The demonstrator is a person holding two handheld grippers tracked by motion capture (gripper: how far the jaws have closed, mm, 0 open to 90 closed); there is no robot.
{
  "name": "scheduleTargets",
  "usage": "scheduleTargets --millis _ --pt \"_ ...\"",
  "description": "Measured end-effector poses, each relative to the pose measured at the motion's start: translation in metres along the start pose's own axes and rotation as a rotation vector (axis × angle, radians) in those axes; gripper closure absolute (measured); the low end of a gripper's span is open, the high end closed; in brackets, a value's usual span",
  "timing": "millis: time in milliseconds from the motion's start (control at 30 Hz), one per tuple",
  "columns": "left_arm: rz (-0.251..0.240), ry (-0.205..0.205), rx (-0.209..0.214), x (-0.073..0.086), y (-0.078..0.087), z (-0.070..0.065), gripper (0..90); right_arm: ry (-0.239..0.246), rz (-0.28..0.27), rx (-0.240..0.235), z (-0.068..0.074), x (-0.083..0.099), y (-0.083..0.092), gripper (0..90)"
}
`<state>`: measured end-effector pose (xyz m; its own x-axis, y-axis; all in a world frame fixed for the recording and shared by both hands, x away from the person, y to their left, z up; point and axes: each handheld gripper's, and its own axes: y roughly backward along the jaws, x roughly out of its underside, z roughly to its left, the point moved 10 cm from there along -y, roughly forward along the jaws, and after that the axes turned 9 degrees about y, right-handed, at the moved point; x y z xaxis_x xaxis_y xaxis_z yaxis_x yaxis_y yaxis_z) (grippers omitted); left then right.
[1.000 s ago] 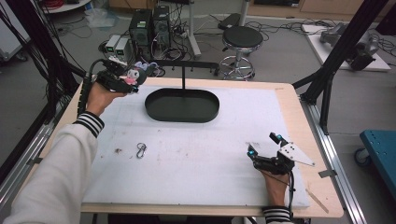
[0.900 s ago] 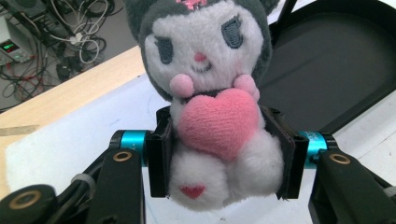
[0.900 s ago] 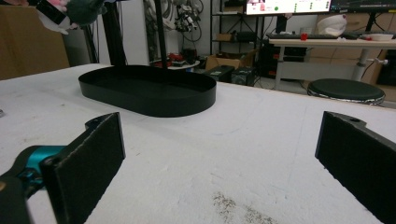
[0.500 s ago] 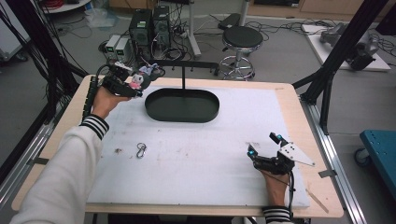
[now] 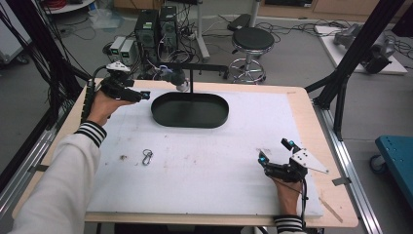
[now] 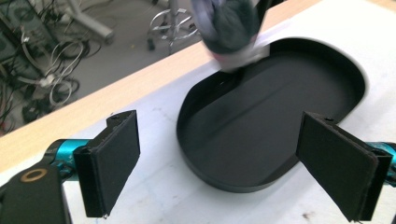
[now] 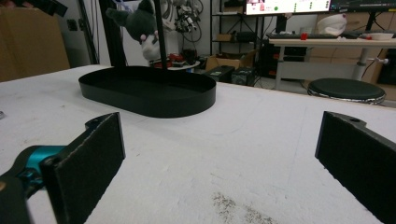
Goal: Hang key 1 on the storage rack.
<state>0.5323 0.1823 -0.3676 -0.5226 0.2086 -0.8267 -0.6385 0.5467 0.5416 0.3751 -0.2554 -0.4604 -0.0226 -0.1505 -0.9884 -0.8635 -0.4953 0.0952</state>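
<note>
Table: the white foam-topped table (image 5: pixel 204 165) with a pale wooden rim carried everything; its white surface was scuffed with dark specks near the middle.
Tray: the black oval metal tray (image 5: pixel 190 110) lay flat on the far middle of the table, with a thin black upright post (image 5: pixel 191 80) standing at its far rim.
Plush toy: the small grey-and-white plush toy (image 5: pixel 174 77) hung at the post, just left of it and above the far left rim of the tray, clear of the table; in the left gripper view it was blurred (image 6: pixel 231 28), and in the right gripper view it showed against the post (image 7: pixel 142 25).
Left claw: the left claw (image 5: pixel 144 96) was held above the far left of the table, just left of the tray and near the plush toy but apart from it; its jaws had just been opening and stood spread wide with nothing between them (image 6: pixel 233 154).
Right claw: the right claw (image 5: pixel 276 150) rested low at the near right of the table, well apart from the tray, jaws spread wide and pinching nothing (image 7: pixel 219 158).
Clip: a small silver metal clip (image 5: pixel 147 156) lay on the near left of the table, apart from both claws.
</note>
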Motion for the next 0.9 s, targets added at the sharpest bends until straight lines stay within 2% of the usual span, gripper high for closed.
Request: scheduleTargets --millis 67,200,267,367,467,567,700,800,900 --pt "-0.036 0.002 -0.011 -0.003 0.004 -0.003 12.8 -0.004 -0.001 -0.001 0.0 0.0 0.0 0.7" --pt "-0.077 -0.021 0.027 -0.004 0.015 -0.012 8.7 0.0 0.0 -0.002 0.0 0.0 0.0 0.7" --pt "-0.138 -0.04 0.052 -0.006 0.023 -0.016 7.2 -0.003 -0.001 -0.003 0.0 0.0 0.0 0.7" --pt "-0.2 -0.059 0.081 -0.005 0.034 -0.022 7.2 -0.003 0.002 -0.003 0.0 0.0 0.0 0.7" --pt "-0.221 -0.076 0.1 0.002 0.044 -0.027 7.1 0.001 0.003 -0.002 0.001 0.0 0.0 0.7" --pt "-0.255 -0.084 0.094 0.007 0.054 -0.029 7.1 -0.001 0.005 -0.003 0.001 0.0 0.0 0.7" --pt "-0.283 -0.07 0.125 0.015 0.068 -0.029 6.8 0.001 0.002 -0.002 0.001 0.0 0.0 0.7" --pt "-0.301 -0.07 0.106 0.025 0.08 -0.026 6.8 0.0 0.002 -0.002 0.0 0.0 0.0 0.7" --pt "-0.328 -0.06 0.116 0.034 0.091 -0.027 6.8 -0.007 0.002 -0.003 0.0 0.0 0.0 0.7"
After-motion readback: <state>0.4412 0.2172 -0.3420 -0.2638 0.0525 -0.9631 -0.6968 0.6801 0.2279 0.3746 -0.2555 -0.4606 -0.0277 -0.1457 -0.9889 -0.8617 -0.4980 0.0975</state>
